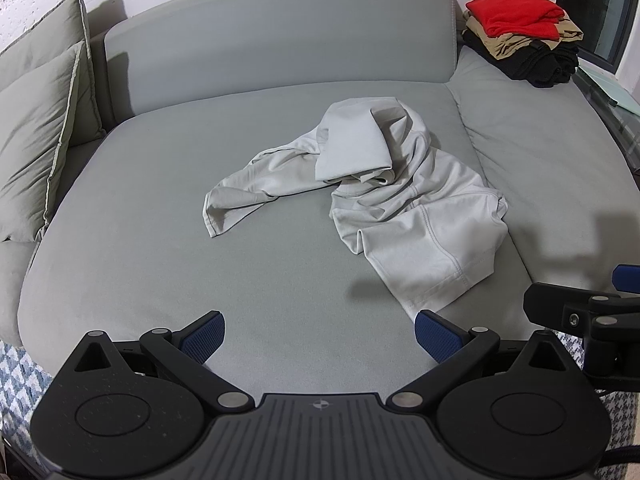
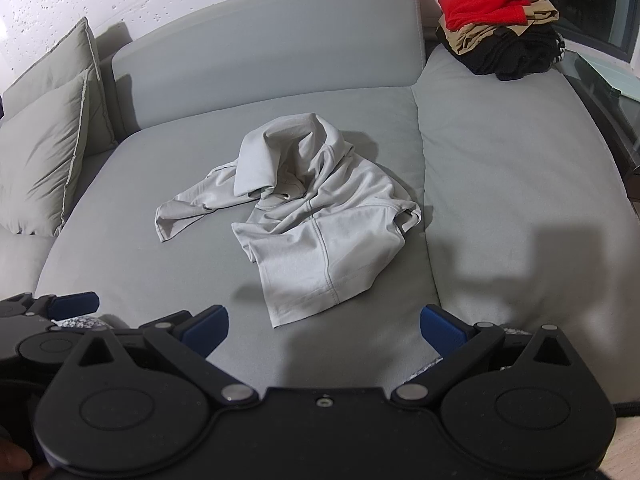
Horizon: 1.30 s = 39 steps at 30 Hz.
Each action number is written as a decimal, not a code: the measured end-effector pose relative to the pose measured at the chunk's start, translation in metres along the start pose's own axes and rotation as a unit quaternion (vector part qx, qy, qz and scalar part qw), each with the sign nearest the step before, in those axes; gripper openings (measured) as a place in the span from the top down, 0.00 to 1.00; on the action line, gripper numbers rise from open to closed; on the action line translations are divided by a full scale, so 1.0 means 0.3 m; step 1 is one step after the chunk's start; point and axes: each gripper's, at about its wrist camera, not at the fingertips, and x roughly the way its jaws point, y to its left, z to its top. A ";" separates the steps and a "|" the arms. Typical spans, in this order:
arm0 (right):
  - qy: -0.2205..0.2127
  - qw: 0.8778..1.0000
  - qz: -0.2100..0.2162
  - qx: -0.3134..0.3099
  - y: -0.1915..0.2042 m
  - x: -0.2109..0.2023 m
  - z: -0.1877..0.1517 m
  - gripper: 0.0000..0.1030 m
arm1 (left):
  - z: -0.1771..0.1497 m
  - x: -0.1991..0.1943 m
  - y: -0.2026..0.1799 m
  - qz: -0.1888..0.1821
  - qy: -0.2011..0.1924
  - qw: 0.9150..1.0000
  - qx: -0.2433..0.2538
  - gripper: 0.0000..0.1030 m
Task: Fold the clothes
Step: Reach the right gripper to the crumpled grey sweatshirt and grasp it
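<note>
Two pillows [image 1: 38,120] sit at the left edge. My left gripper [image 1: 320,334] hangs at the bottom, fingers spread, holding nothing. The crumpled pale shirt [image 1: 376,196] lies mid-frame on the grey sofa [image 1: 160,240]. My right gripper [image 2: 324,330] is spread too, empty. A folded stack [image 1: 520,32] sits upper right.

A grey sofa [image 1: 168,208] fills the view; a crumpled pale grey garment [image 1: 384,184] lies on its seat just ahead of the left claw [image 1: 320,334]; folded clothes [image 1: 524,32] stacked far right; two cushions [image 1: 44,120] far left.
</note>
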 end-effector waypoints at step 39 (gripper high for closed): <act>-0.062 0.988 0.129 0.064 0.033 0.368 0.303 0.35 | 0.125 0.211 0.292 0.016 -0.022 0.995 -0.093 0.13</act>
